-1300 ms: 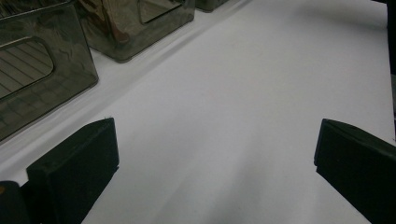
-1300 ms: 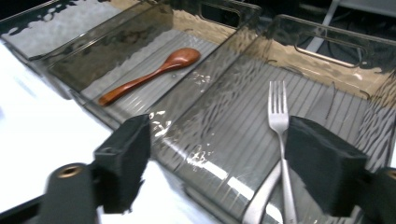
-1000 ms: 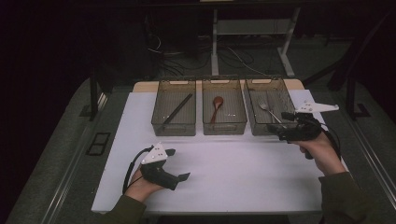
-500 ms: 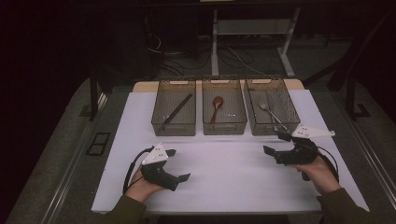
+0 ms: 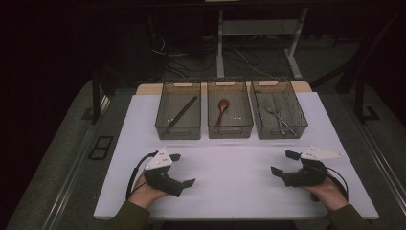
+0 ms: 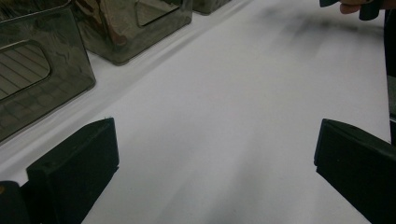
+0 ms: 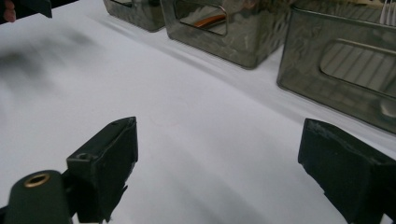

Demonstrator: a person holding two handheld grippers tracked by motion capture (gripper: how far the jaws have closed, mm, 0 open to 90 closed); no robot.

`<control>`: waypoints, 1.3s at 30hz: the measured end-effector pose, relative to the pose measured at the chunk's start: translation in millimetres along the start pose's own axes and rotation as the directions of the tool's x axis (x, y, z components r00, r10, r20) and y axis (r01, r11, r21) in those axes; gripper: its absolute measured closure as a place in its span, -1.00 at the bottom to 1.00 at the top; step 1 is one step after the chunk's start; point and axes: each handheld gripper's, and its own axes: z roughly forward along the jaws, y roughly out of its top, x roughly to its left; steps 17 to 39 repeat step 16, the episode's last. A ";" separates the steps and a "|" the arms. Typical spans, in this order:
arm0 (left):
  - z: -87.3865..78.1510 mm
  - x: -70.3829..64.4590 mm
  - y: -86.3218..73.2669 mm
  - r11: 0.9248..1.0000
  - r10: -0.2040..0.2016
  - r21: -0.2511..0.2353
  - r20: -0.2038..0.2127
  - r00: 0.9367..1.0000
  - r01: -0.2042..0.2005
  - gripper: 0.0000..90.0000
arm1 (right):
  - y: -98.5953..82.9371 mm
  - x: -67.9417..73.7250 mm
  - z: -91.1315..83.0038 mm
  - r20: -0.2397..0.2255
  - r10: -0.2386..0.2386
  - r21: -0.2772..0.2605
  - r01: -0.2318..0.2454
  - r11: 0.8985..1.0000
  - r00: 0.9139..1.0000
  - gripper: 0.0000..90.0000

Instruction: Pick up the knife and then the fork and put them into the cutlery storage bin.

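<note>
White table surface (image 5: pixel 230 191) carries three smoked-plastic bins in a row along its far edge. Left bin (image 5: pixel 178 111) holds a dark stick lying diagonally (image 5: pixel 182 114); middle bin (image 5: pixel 230 110) holds a brown spoon (image 5: pixel 222 109); right bin (image 5: pixel 278 109) holds metal cutlery (image 5: pixel 277 117), item count unclear. Left gripper (image 5: pixel 181 169) sits low at the near left of the table, held in the left hand (image 5: pixel 146 191), jaws spread wide with nothing between them; the left gripper view confirms bare white surface between its two black jaws. Right gripper (image 5: pixel 281 163) sits at the near right, held in the right hand (image 5: pixel 328 191), jaws likewise parted and empty; the right gripper view shows bare table between them and the bin fronts beyond. Both grippers are well apart from each other and from the bins, each pointing inward toward the table's middle. Cables loop back from both grippers toward the person's wrists.
</note>
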 end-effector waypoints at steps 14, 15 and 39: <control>0.4 -0.5 -0.2 1.000 -0.002 0.001 -0.002 1.000 0.002 -1.00 | -8.8 -3.6 -7.1 0.004 0.014 -0.001 -0.014 1.000 1.000 -0.73; 0.5 -0.6 -0.2 1.000 -0.003 0.001 -0.002 1.000 0.003 -1.00 | -8.6 -3.5 -7.4 0.003 0.016 -0.001 -0.016 1.000 1.000 -0.73; 0.8 -0.5 -0.3 1.000 -0.003 0.003 -0.003 1.000 0.003 -1.00 | -8.6 -3.6 -7.4 0.003 0.015 -0.003 -0.015 1.000 1.000 -0.73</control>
